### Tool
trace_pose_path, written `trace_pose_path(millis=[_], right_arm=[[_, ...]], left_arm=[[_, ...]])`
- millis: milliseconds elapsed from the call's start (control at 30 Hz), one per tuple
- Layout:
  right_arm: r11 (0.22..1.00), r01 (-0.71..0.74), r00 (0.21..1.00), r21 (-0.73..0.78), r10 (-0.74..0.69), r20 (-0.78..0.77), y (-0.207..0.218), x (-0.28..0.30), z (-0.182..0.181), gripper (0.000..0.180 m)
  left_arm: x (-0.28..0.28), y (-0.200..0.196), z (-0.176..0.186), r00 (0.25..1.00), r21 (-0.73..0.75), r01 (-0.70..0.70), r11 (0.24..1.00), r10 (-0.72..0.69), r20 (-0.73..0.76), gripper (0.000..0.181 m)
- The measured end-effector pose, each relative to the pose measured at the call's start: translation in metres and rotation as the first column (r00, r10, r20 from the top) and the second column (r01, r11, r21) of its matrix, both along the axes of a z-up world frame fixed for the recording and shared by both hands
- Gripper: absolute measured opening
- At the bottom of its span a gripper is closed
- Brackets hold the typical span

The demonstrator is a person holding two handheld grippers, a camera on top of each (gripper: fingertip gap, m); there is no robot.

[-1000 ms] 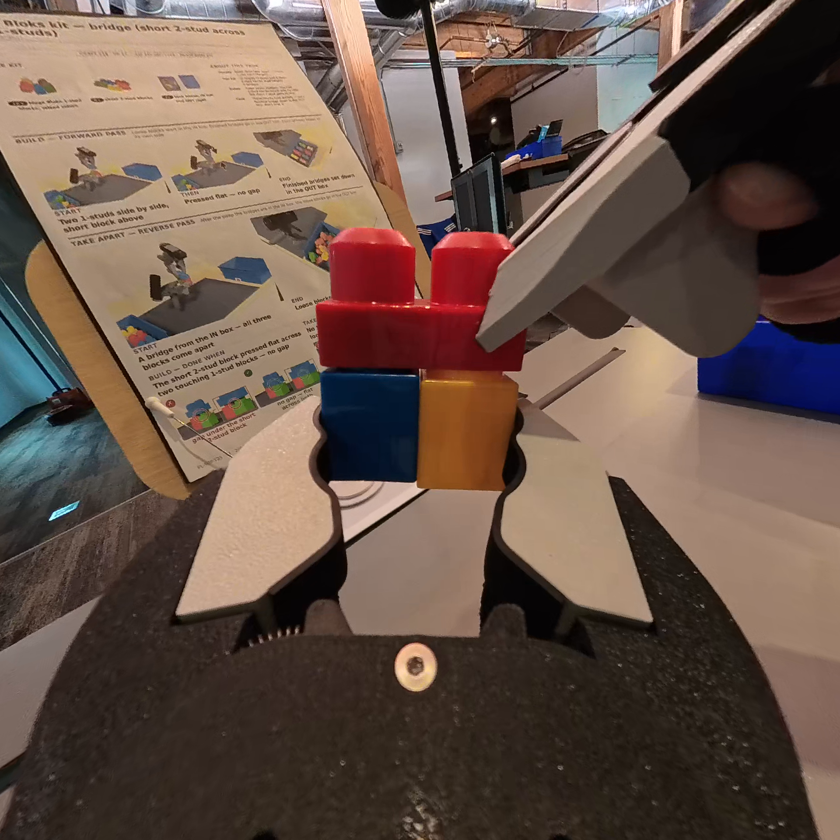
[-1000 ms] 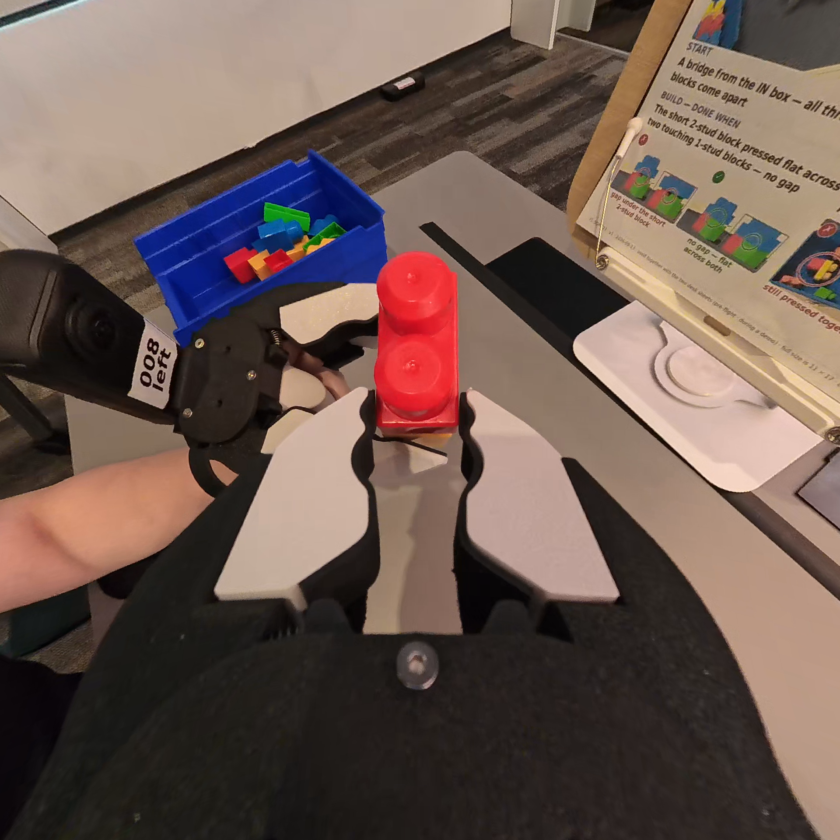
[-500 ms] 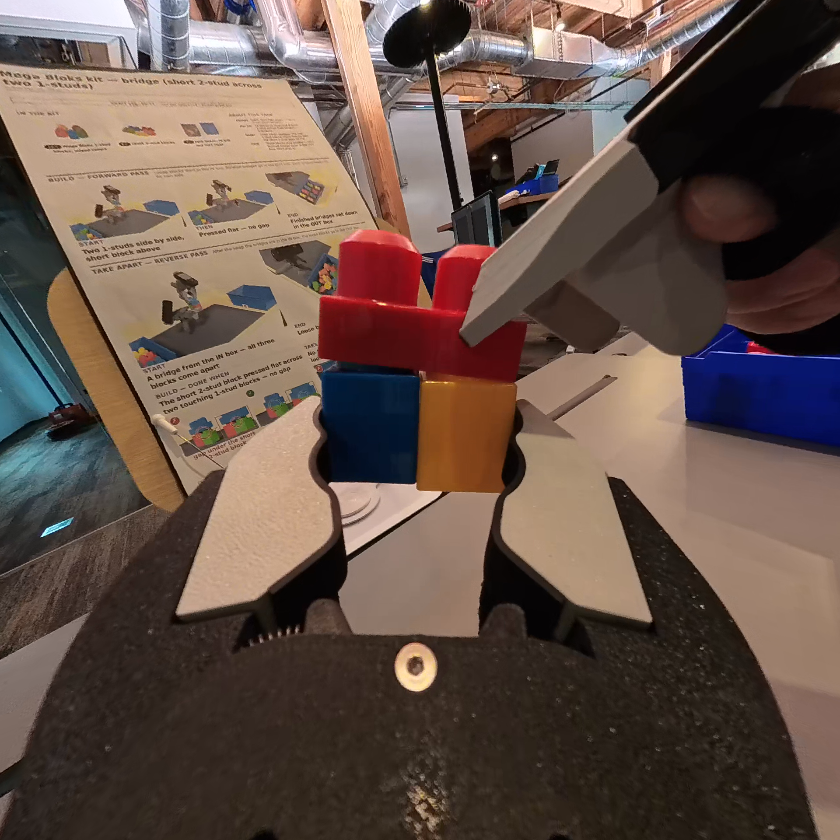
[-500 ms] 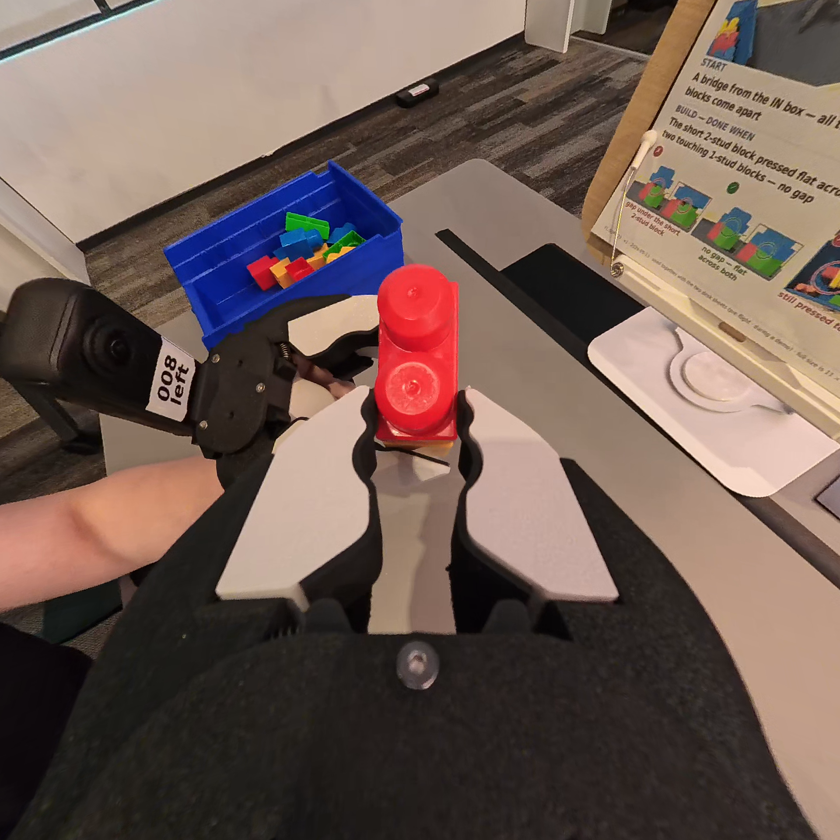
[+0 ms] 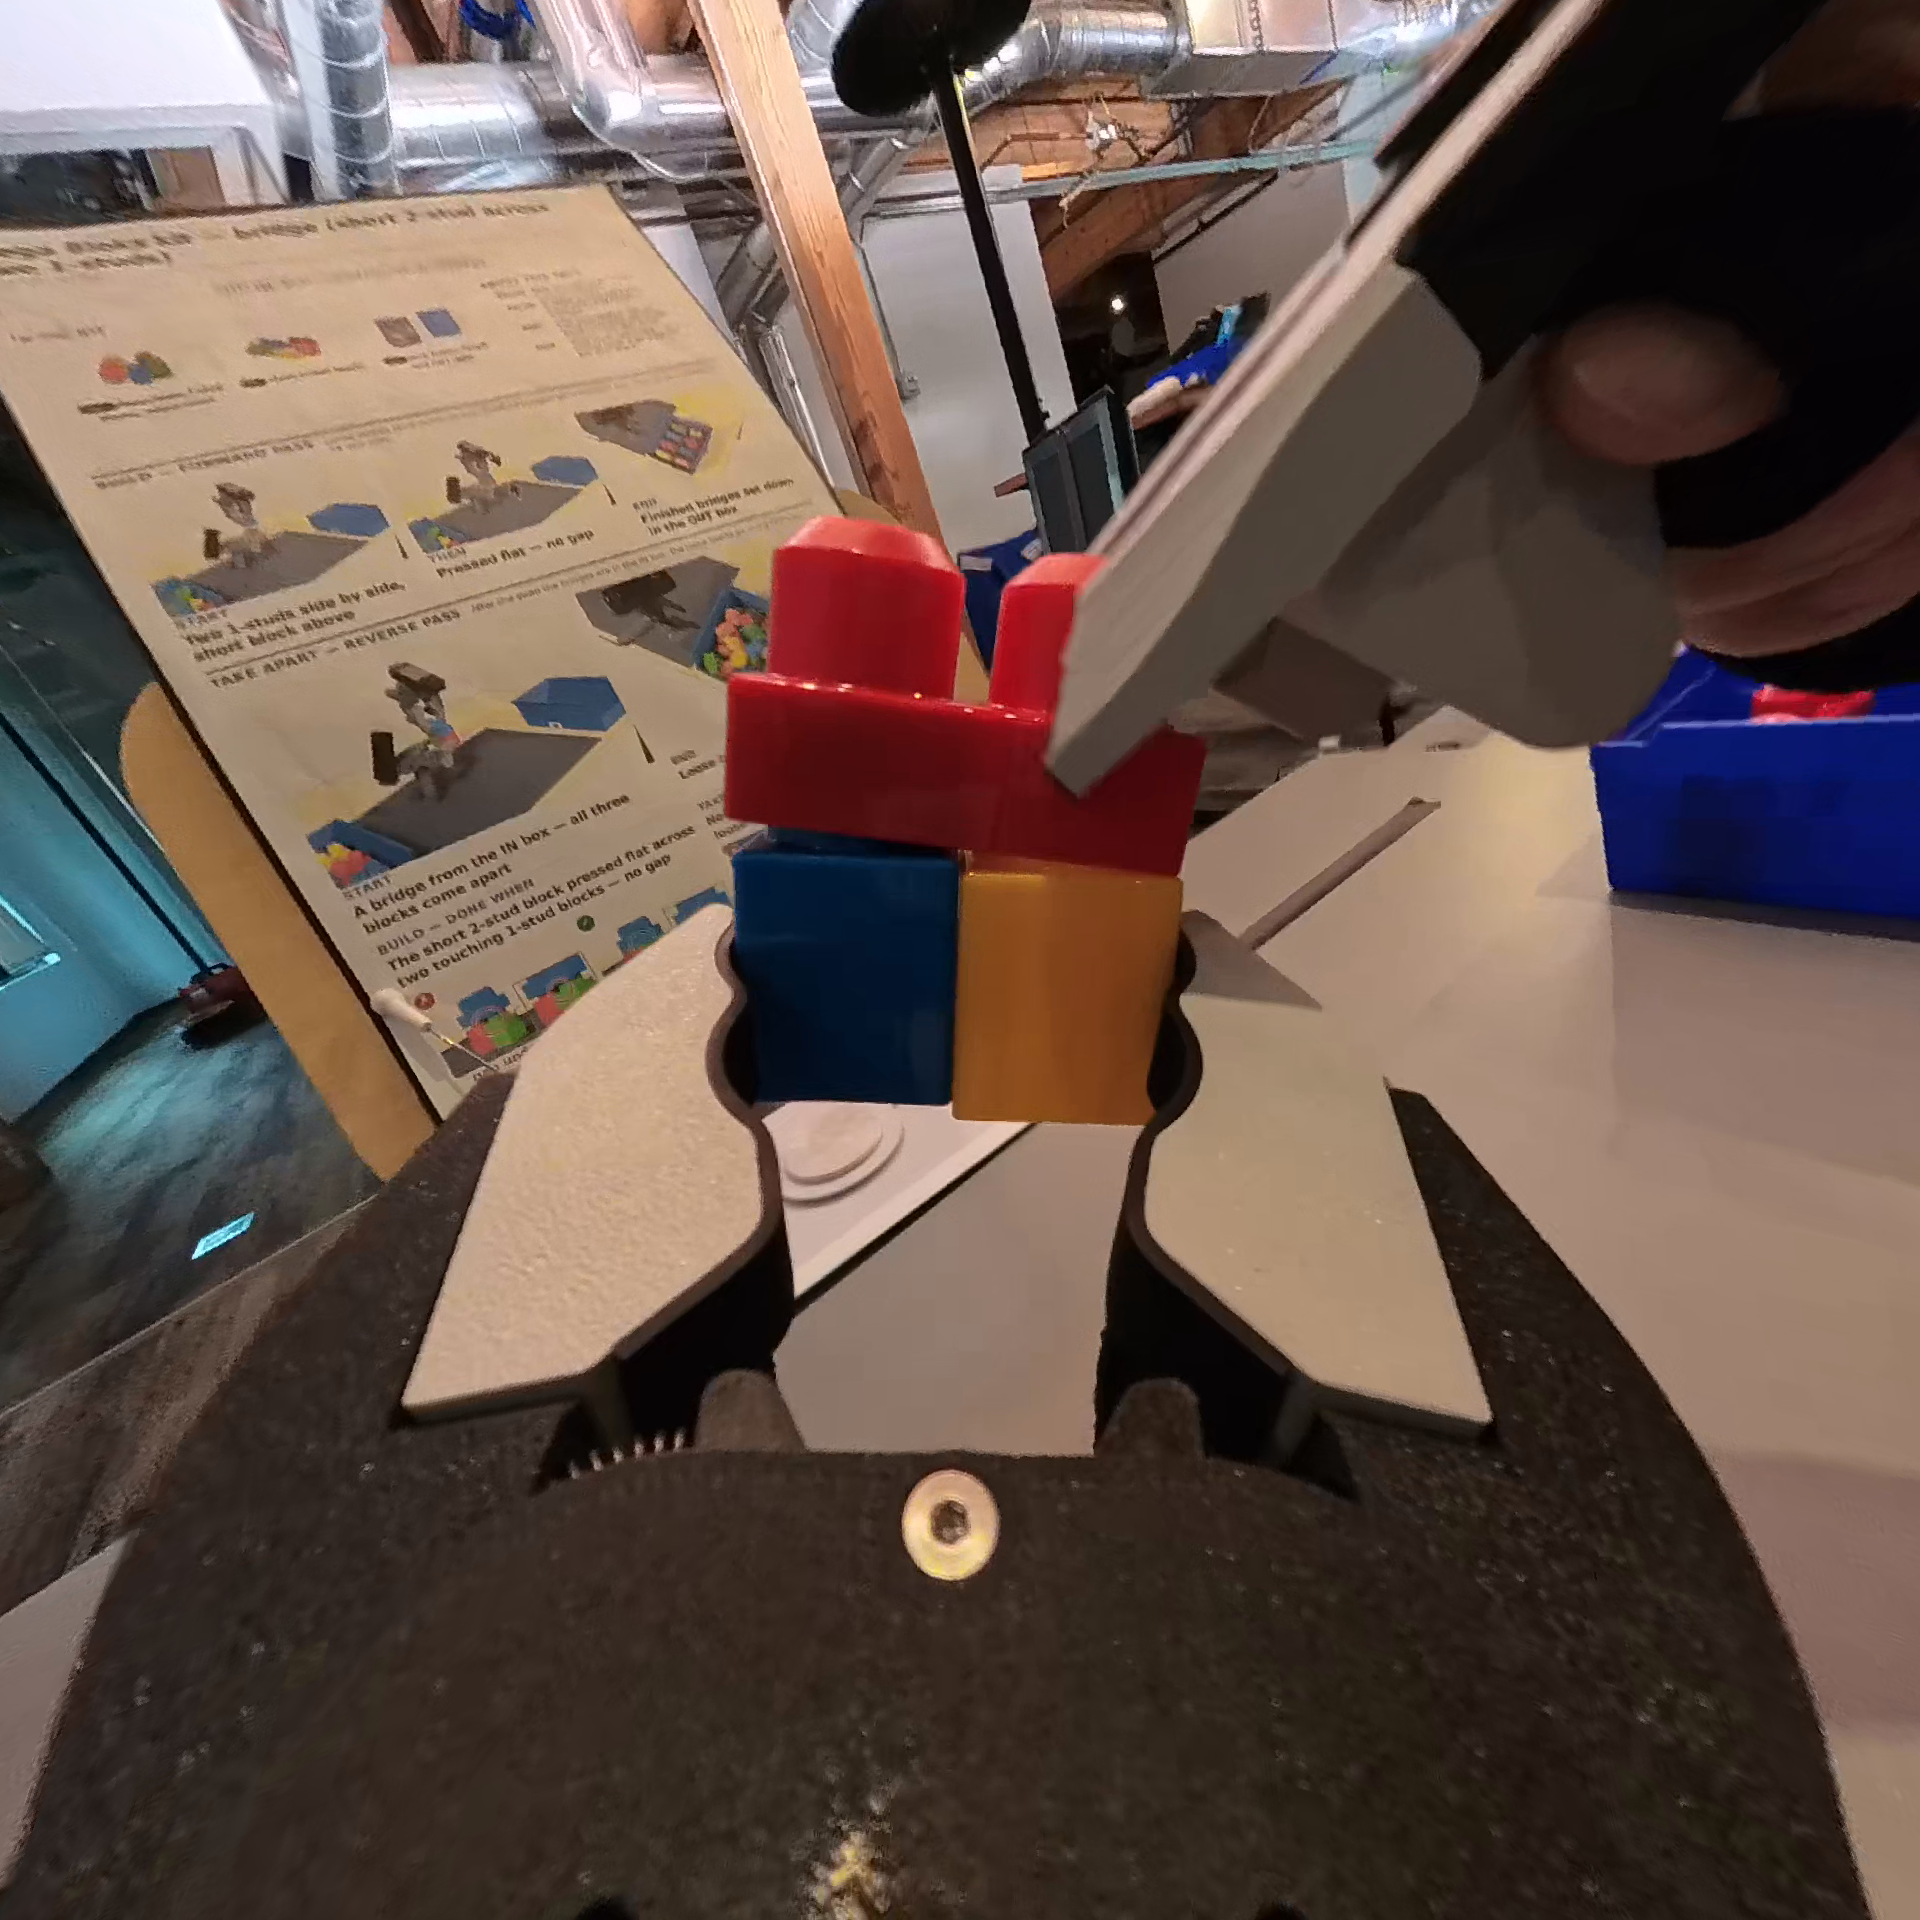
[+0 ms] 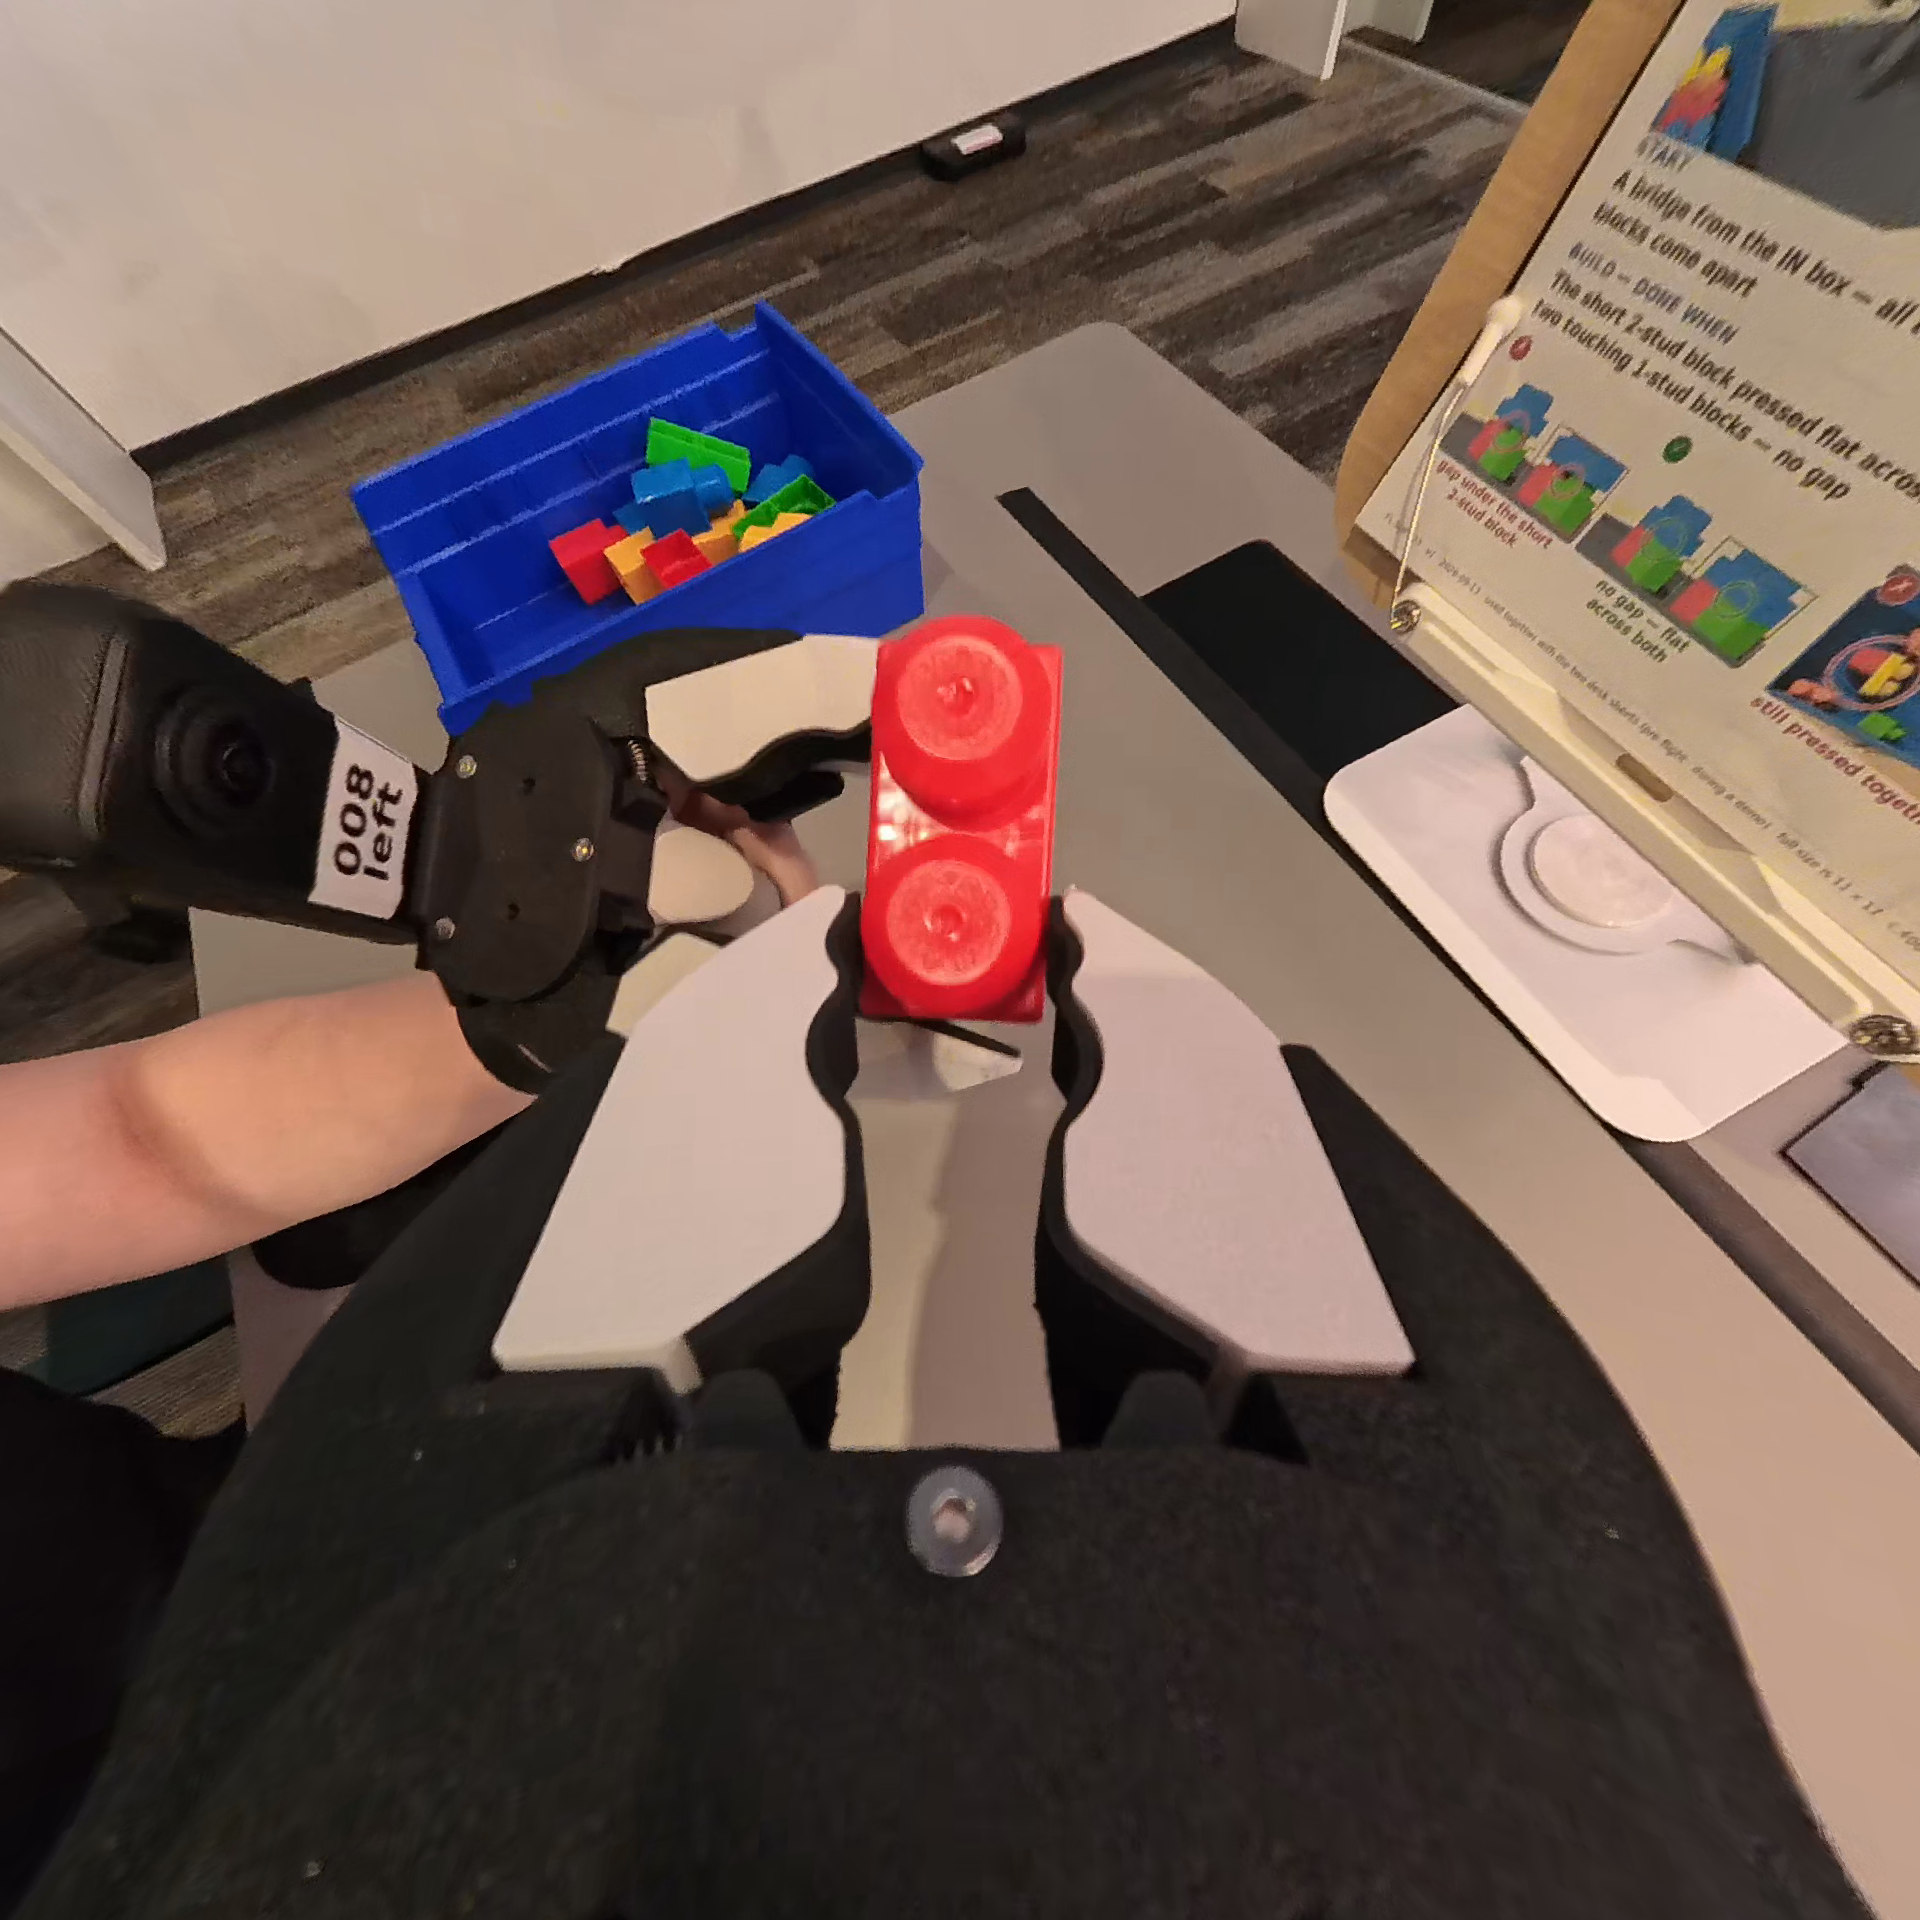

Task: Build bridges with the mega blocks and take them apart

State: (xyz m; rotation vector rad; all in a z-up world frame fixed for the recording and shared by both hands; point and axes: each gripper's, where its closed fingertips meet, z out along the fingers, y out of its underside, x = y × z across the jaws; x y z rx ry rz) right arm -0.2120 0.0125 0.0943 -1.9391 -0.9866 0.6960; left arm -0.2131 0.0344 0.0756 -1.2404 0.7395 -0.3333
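My left gripper is shut on a blue one-stud block and a yellow one-stud block held side by side above the table. A red two-stud block sits across them, tilted, with its left end lifted a little off the blue block. My right gripper is shut on the near end of the red block, gripping it from above. One of its fingers comes in from the upper right in the left wrist view. The blue and yellow blocks are hidden under the red one in the right wrist view.
A blue bin with several loose coloured blocks stands at the table's far left corner. Another blue bin is at the right. An instruction board leans behind a white pad. A person's forearm reaches in from the left. The tips of both grippers are at nearly the same place.
The red block has tipped: its left end has risen off the blue block, where it sat flat before. Both grippers keep their grips.
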Motion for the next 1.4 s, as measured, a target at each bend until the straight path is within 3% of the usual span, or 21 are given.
trace_pose_path(millis=[100, 200, 367, 700, 1400], right_arm=[[0.995, 0.063, 0.998, 0.074, -0.063, -0.014, 0.007, 0.004, 0.017, 0.042], [0.990, 0.092, 0.988, 0.105, -0.104, 0.114, 0.010, 0.008, 0.014, 0.041], [0.995, 0.101, 0.958, 0.029, -0.105, 0.268, 0.006, 0.011, -0.003, 0.037], [0.995, 0.054, 0.974, -0.084, -0.034, 0.226, -0.005, 0.013, 0.000, 0.033], [0.994, -0.025, 0.991, -0.105, 0.038, 0.126, -0.013, 0.024, -0.003, 0.032]], left_arm=[[0.004, -0.001, -0.004, 0.998, 0.018, -0.022, 1.000, 0.023, -0.058, 0.074], [0.010, -0.001, -0.010, 0.994, 0.030, -0.036, 0.999, 0.038, -0.100, 0.074], [0.014, -0.004, -0.009, 0.992, 0.045, -0.035, 0.998, 0.040, -0.117, 0.074], [0.018, -0.018, 0.000, 0.998, 0.076, 0.004, 0.997, 0.002, -0.071, 0.074], [0.028, -0.026, 0.000, 0.993, 0.137, 0.018, 0.990, -0.001, -0.121, 0.074]])
